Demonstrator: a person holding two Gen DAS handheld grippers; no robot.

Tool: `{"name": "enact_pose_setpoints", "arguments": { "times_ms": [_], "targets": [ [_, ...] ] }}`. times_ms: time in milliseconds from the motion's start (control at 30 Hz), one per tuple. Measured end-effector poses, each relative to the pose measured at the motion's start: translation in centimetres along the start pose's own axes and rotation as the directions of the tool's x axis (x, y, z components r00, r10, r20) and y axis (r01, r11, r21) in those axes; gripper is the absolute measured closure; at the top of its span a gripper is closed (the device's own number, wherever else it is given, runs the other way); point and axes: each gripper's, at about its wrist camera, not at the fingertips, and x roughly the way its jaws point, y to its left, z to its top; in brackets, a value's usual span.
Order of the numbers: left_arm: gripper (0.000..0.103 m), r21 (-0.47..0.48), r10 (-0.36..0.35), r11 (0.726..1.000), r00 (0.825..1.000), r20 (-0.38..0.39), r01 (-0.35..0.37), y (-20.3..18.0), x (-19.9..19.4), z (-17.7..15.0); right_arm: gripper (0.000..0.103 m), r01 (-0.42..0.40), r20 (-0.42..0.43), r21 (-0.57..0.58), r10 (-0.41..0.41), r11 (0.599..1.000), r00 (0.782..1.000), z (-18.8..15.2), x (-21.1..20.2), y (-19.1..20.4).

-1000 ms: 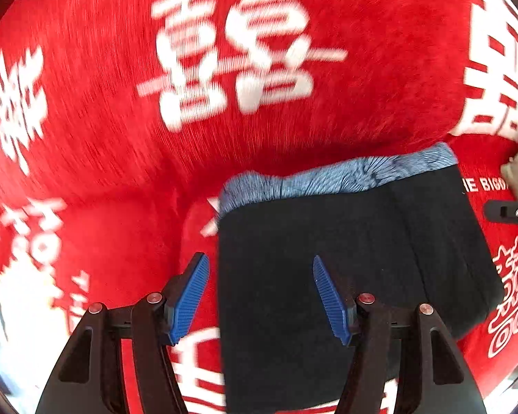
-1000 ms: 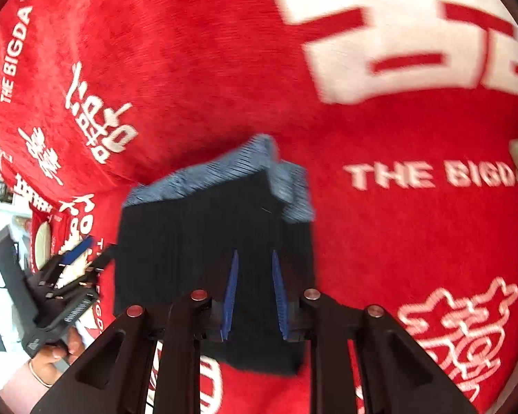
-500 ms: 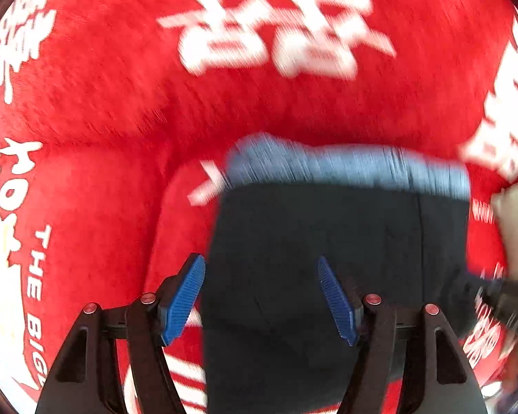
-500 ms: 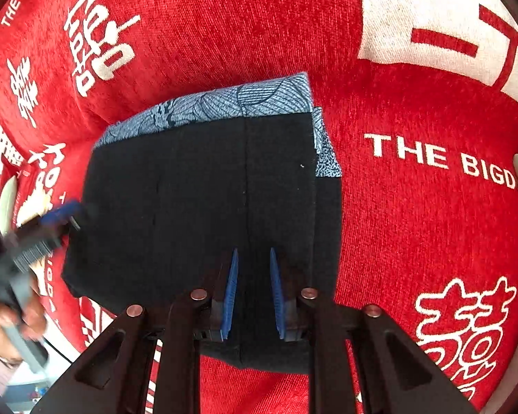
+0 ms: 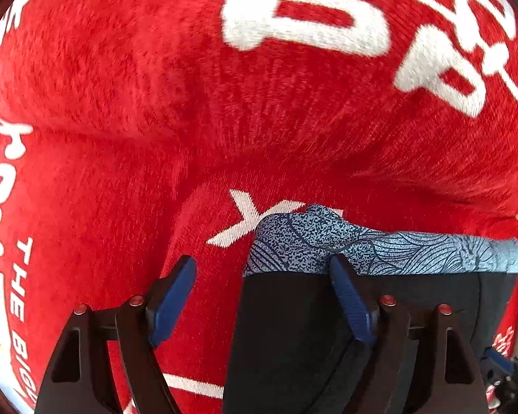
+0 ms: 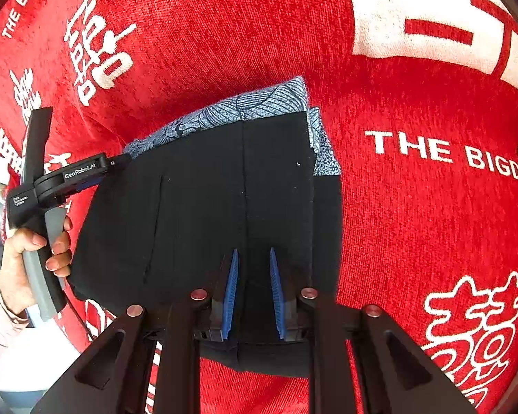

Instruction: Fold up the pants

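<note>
The pants are black with a blue patterned waistband, folded into a compact rectangle on the red cloth. In the left wrist view the pants lie low and right, waistband on top. My left gripper is open, its jaws straddling the pants' left edge near the waistband corner. It also shows in the right wrist view, at the fold's left side. My right gripper hovers over the pants' near edge with a narrow gap between its blue pads, holding nothing that I can see.
The surface is a red plush cloth with white characters and "THE BIGDAY" lettering. It bulges behind the pants. A person's hand holds the left gripper. The cloth's edge and a pale floor show at far left.
The left gripper has moved forward and left, so the pants now sit lower and to the right in its view. The right gripper has drawn a little closer over the pants.
</note>
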Motion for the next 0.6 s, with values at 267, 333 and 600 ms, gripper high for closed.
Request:
{"name": "enact_pose_setpoints", "arguments": {
  "times_ms": [267,333,600],
  "targets": [
    [0.021,0.005,0.019,1.0,1.0,-0.003,-0.019,1.0,-2.9,-1.2,0.083,0.003,0.021,0.011,-0.003,1.0,1.0,-1.1,0.0,0.3],
    [0.021,0.014,0.03,0.999,1.0,-0.008,-0.03,1.0,-3.2,-1.4,0.083,0.003,0.023,0.022,-0.004,1.0,1.0,-1.0,-0.6,-0.1],
    [0.021,0.022,0.053,0.998,0.998,-0.018,-0.052,0.4,-4.2,-2.1,0.08,0.021,0.019,0.011,-0.021,1.0,1.0,-1.7,-1.4,0.1]
  ]
}}
